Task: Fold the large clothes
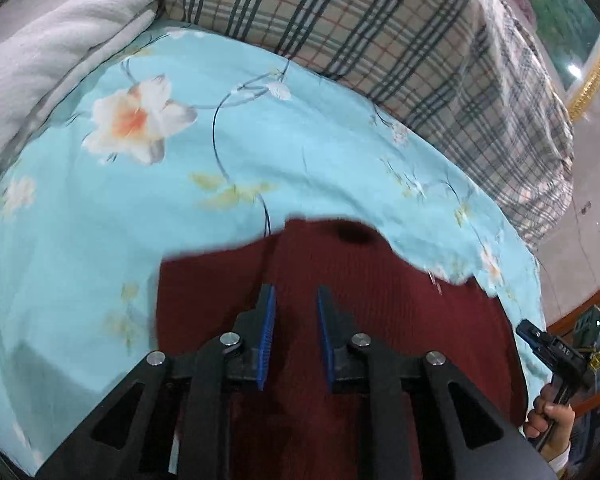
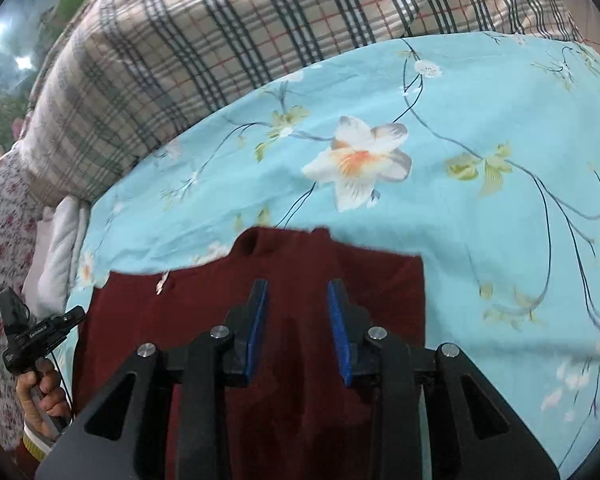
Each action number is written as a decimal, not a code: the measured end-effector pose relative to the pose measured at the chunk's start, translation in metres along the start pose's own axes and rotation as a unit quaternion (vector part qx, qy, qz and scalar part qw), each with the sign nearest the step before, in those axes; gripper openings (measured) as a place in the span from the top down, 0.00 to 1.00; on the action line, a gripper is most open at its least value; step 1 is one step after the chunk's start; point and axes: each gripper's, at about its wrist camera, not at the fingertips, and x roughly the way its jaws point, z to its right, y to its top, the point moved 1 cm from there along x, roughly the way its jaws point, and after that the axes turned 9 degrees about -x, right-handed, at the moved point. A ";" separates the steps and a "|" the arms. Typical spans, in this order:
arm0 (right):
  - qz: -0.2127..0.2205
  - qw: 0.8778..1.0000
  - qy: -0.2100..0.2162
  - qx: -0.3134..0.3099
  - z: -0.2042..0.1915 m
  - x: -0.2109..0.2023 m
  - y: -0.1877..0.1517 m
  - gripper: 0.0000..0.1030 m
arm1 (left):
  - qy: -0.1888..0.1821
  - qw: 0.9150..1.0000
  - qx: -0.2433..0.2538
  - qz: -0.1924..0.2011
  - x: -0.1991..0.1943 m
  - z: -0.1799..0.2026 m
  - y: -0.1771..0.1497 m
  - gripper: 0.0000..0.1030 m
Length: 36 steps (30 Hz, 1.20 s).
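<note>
Spread flat on a turquoise floral bedsheet (image 1: pixel 100 208), a dark red knitted sweater (image 1: pixel 380 320), its high collar (image 1: pixel 352 232) pointing toward a plaid quilt (image 1: pixel 380 40) heaped along the far side of the bed. Over the garment in the left wrist view, the left gripper (image 1: pixel 296 300), blue-padded fingers (image 1: pixel 268 320) parted with bare red knit showing in the gap, nothing clamped; whether the tips touch the cloth or merely hang above it, impossible to tell. At the right edge of that same view, the right gripper (image 1: pixel 548 344), seen from the side, beyond the sweater's edge, with the right hand (image 1: pixel 548 420) wrapped around its grip. To the upper left, a white ribbed blanket (image 1: pixel 52 60) bunched beside the quilt, overlapping the sheet's edge. From the right wrist view, the same sweater (image 2: pixel 300 340) again, collar (image 2: pixel 276 240) up, one straight side edge running down just right of the fingers, a small white tag or scrap (image 2: pixel 161 286) lying on the knit near the upper left shoulder. Above the cloth, the right gripper (image 2: pixel 298 304), likewise spread apart and gripping nothing, blue pads (image 2: pixel 338 320) framing a strip of red fabric. At the far left of this view, the left gripper (image 2: pixel 40 328), dark and partly out of focus, held by the left hand (image 2: pixel 40 392) with a cable trailing alongside, off the sweater's left edge. Around the garment, the bedsheet (image 2: pixel 500 240) with a large white and orange lily print (image 2: pixel 360 168), the plaid quilt (image 2: pixel 180 60) behind, and a small-flowered pink and white fabric (image 2: pixel 4 232) at the left margin.
</note>
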 end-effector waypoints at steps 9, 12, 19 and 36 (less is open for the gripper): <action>-0.004 0.999 0.046 -0.013 -0.030 -0.026 -0.047 0.69 | -0.043 0.999 -0.014 -0.018 -0.064 -0.006 -0.092 0.54; -0.010 0.998 0.060 -0.009 -0.038 -0.028 -0.062 0.69 | -0.052 0.998 -0.024 -0.030 -0.077 -0.013 -0.115 0.53; -0.016 0.996 0.085 0.002 -0.056 -0.025 -0.088 0.69 | -0.050 0.997 -0.040 -0.053 -0.085 -0.027 -0.157 0.40; -0.036 0.990 0.129 -0.044 -0.124 0.021 -0.068 0.69 | -0.050 0.988 -0.149 -0.014 -0.058 -0.056 -0.142 0.38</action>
